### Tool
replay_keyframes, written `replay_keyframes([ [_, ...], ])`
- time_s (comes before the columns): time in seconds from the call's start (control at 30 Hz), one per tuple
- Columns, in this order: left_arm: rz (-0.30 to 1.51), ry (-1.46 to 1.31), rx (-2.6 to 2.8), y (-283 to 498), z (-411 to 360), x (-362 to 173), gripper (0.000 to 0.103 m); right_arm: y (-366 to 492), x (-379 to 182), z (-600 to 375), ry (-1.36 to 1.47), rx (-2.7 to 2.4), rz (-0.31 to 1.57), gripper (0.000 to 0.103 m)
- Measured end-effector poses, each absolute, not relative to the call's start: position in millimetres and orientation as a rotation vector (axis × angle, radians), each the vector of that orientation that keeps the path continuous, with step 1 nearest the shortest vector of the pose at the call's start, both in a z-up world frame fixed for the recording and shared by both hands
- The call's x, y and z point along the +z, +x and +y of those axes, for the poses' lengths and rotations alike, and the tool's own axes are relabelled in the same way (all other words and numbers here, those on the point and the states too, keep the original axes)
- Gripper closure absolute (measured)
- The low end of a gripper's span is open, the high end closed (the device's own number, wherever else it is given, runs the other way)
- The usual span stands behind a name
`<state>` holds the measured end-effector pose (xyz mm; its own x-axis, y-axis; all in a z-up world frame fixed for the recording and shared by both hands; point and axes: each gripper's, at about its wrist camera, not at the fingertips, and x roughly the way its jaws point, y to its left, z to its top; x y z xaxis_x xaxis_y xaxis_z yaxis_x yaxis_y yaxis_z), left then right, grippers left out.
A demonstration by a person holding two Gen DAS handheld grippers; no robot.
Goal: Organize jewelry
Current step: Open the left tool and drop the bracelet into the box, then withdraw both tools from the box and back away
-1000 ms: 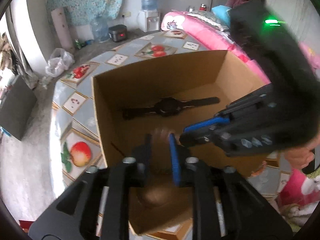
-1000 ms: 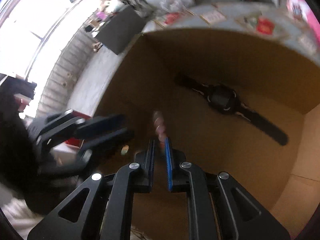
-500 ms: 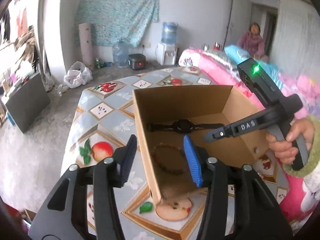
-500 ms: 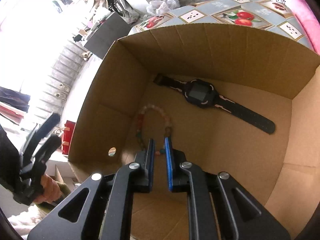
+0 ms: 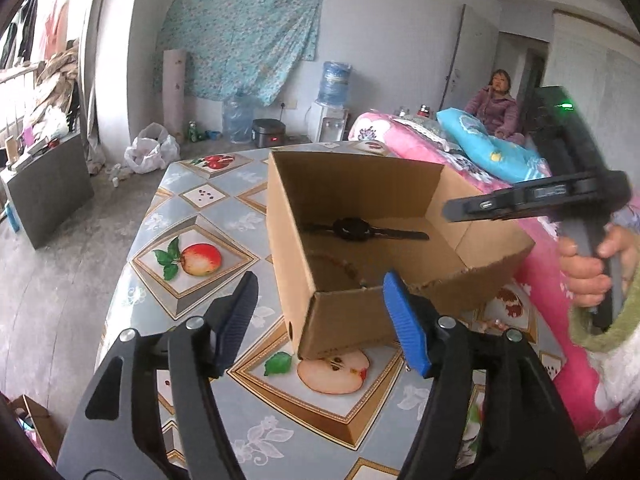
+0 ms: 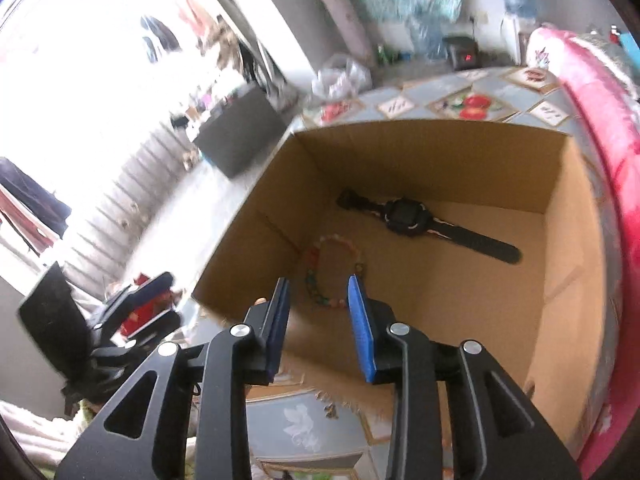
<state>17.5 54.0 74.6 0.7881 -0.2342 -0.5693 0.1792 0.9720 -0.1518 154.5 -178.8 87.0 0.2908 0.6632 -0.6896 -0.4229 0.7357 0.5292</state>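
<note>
Both our grippers are spread and empty: the left gripper (image 5: 320, 308) hangs outside the cardboard box (image 5: 288, 240), the right gripper (image 6: 318, 312) above its near rim. The bead bracelet (image 6: 334, 270) lies on the floor just beyond our right fingertips, the watch (image 6: 404, 216) farther back, strap running diagonally. From the left view the box wall hides most of the bracelet.

Setting: a lived-in home room. Indicators: bed with pink bedding (image 5: 404, 140), water dispenser (image 5: 331, 118), rice cooker (image 5: 269, 132), fruit-patterned tablecloth (image 5: 192, 248), cloth-hung wall (image 5: 240, 36).
</note>
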Motion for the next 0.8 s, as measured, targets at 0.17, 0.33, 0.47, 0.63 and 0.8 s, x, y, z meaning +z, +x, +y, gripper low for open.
replay_keyframes([
  [0.17,0.601,-0.07,-0.273,7.7,41.4,70.6,0.033,110.5,87.5,-218.4,0.369,0.74,0.981,0.072],
  [0.33,0.624,-0.032,-0.267,7.7,29.5,61.1,0.03,79.2,62.9,-234.4,0.399,0.708,1.029,0.072],
  [0.47,0.652,-0.023,-0.258,9.8,22.9,51.8,0.03,74.5,37.2,-237.2,0.409,0.646,1.099,0.072],
  [0.63,0.667,-0.003,-0.237,12.3,18.4,46.1,0.03,84.0,22.4,-238.0,0.376,0.576,1.129,0.072],
  [0.8,0.674,0.004,-0.222,16.4,15.7,44.0,0.03,92.1,19.8,-241.0,0.379,0.548,1.131,0.072],
])
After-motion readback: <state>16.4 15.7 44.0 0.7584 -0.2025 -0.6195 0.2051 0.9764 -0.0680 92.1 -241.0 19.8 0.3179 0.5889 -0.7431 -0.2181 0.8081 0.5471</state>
